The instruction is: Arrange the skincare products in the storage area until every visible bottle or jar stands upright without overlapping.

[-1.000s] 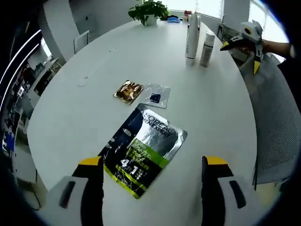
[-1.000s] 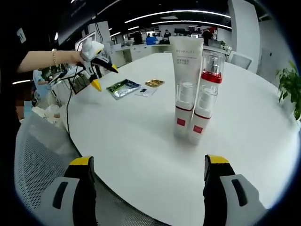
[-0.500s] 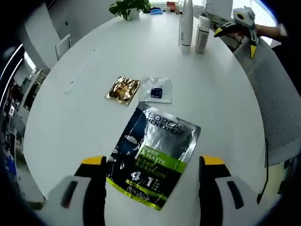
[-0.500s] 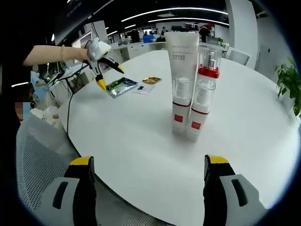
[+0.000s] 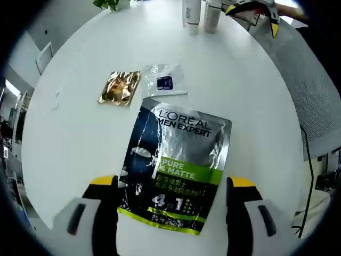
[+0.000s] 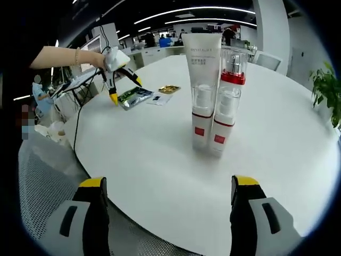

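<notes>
White round table (image 5: 256, 106): my left tool (image 5: 173, 186), wide apart, straddles the mask sachet (image 5: 178, 165); my right tool (image 6: 169, 186), wide, faces two upright bottles (image 6: 213, 96).

On the mask sachet (image 5: 178, 170) you can read "L'OREAL MEN EXPERT", "PURE & MATTE", "4 in 1". Tube (image 6: 201, 90) print is too small to read.

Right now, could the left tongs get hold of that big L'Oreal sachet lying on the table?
Probably yes. The left tongs hang open right above the L'Oreal sachet, its lower end between the jaws, with nothing over it. It lies flat on the white table, so pinching an edge may be fiddly.
</notes>
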Demonstrator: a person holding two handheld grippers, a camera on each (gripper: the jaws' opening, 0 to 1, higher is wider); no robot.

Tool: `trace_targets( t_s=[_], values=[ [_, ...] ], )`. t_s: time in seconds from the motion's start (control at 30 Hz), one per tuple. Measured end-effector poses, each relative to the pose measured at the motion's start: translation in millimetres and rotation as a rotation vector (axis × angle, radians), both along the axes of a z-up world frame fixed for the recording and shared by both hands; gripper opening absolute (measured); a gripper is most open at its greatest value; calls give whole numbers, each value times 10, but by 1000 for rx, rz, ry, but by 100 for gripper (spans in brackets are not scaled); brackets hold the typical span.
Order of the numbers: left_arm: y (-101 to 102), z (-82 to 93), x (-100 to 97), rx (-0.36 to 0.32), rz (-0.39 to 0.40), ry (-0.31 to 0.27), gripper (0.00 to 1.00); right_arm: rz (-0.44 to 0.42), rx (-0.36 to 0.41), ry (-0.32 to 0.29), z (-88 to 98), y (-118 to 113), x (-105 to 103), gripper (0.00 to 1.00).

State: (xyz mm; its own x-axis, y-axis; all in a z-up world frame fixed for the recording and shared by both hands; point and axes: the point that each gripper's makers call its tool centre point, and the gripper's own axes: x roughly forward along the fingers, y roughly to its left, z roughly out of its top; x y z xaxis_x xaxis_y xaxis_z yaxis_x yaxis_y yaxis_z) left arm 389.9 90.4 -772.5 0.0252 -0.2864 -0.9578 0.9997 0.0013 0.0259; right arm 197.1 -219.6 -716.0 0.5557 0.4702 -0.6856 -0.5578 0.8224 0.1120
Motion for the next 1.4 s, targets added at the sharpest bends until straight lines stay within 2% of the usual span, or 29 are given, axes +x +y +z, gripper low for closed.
trace_targets(
  t_s=[0.1,0.2,0.33,0.53,0.67,0.77,0.87,0.9,0.93,0.97,1.1,1.17,1.23,1.33,1.4],
  values=[
    [10,-21,-32,10,2,28,77,1,-4,3,-10,-4,-2,95],
    [67,-30,97,9,16,22,74,2,-4,5,-13,3,-2,95],
    [-37,-12,67,-27,58,17,71,3,-5,5,-7,5,-4,95],
    [-17,-18,67,21,73,12,66,2,-7,2,0,1,2,94],
    [-1,-1,67,25,95,12,61,11,-9,-2,6,19,0,94],
    [0,9,86,-9,152,9,55,11,-6,-4,10,16,7,94],
    [-16,38,-4,-32,179,3,48,7,10,-12,33,22,18,94],
    [-30,27,7,-46,193,-2,44,7,13,-13,35,21,20,94],
    [-60,31,10,-76,226,-11,32,7,18,-13,38,27,22,94],
    [-59,43,-29,-90,245,-26,26,6,20,-14,39,32,24,94],
    [-36,51,-41,-130,325,-61,23,13,29,-18,52,46,23,93],
    [-26,71,-96,-154,398,-64,23,18,37,-18,59,59,20,92],
    [-41,83,-127,-172,419,-57,22,22,45,-19,73,75,20,91],
    [-126,165,-258,-228,456,-54,22,27,127,-28,164,143,25,86],
    [-198,205,-297,-270,483,-50,22,22,139,-54,231,132,52,83]
  ],
)
